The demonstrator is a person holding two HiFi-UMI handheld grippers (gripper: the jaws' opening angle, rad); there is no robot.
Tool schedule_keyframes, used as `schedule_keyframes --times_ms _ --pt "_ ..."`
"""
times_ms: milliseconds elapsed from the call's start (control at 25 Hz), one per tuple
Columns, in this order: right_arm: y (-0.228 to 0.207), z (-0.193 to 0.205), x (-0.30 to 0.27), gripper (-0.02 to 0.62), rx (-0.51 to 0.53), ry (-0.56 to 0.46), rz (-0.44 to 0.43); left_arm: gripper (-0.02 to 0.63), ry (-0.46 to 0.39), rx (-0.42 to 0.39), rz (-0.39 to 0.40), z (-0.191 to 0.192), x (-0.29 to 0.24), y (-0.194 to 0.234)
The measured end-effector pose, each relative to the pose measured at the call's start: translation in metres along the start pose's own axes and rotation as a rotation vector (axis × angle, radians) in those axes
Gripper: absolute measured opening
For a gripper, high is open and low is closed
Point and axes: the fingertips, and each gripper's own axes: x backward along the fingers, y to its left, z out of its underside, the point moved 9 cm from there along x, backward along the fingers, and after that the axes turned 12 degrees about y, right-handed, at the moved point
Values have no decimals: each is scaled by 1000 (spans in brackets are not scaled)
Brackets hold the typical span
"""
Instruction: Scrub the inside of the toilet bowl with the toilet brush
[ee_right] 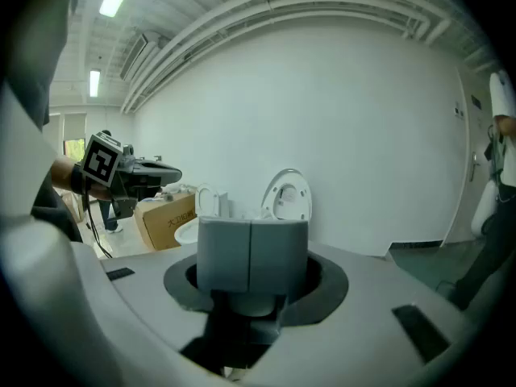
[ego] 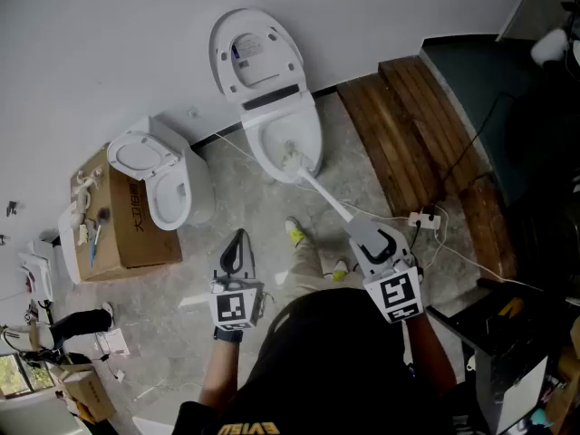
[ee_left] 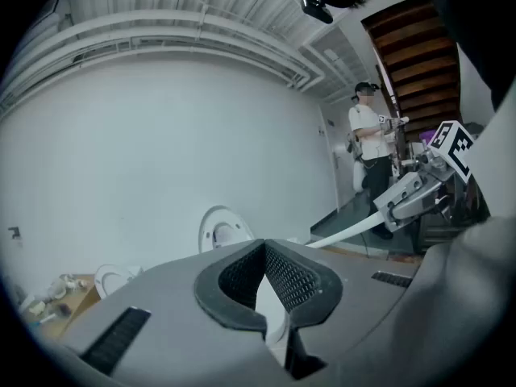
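We see the right gripper with its flat grey pads pressed together, clamped on the pale round handle of the toilet brush. In the head view the handle is a slim, smooth white rod. Its long axis runs diagonally from the gripper, just right of the frame's centre, up and left to the brush head. The head sits inside the toilet bowl at upper centre. The bowl is glossy white and oval, its rounded lid standing open. The left gripper, lower left of the bowl and well apart from it, has dark mesh-textured pads that meet at their tips, holding nothing. Slatted brown wooden steps lie right of the bowl.
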Motion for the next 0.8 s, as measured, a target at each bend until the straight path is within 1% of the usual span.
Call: schedule_keyframes --times_ms 80,160,280,360,400,480,560,600,680,800 --pt "-13 7 3 161 -104 -10 -36 17 15 -25 10 -4 -7 -10" --pt "-22 15 4 161 -164 2 -65 17 27 -43 24 -9 -13 -17" --pt "-29 28 -5 160 -163 71 -93 17 34 -34 36 -17 -23 -19" --pt "-32 36 -17 160 -190 128 -128 17 49 -29 41 -20 -31 -17" --pt "-32 41 -23 160 -225 144 -148 17 55 -26 44 -21 -34 -16" --pt "-31 48 -33 158 -330 153 -196 17 67 -20 47 -22 -41 -15" --pt "-32 51 -41 158 -436 136 -240 17 83 -16 48 -24 -48 -12" --pt "-33 49 -46 159 -468 128 -254 17 90 -14 49 -24 -51 -9" --pt "-38 42 -56 160 -485 123 -260 17 104 -10 49 -24 -58 -3" --pt "-47 26 -74 161 -472 123 -240 17 118 8 43 -20 -68 15"
